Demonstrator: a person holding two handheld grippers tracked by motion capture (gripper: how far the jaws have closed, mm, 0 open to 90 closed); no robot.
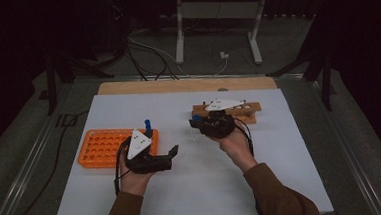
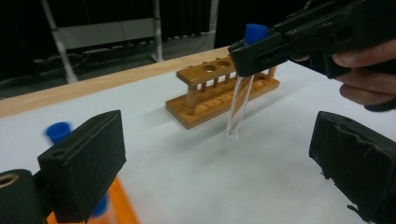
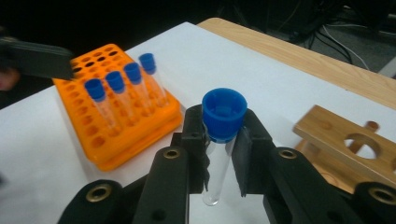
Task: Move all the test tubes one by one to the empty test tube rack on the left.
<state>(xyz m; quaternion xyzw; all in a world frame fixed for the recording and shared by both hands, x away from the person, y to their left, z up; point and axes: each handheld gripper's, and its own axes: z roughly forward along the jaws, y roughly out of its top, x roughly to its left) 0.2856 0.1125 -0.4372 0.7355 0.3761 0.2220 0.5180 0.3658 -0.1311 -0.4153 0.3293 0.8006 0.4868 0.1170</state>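
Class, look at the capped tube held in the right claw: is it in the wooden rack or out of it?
Out. The tube hangs from the right claw, clamped below its blue cap, its tip above the white table, in front of the wooden rack.

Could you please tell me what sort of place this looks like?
Probably a lab-style recording bench: an orange tube rack with capped test tubes, a wooden rack, and cables on the dark floor.
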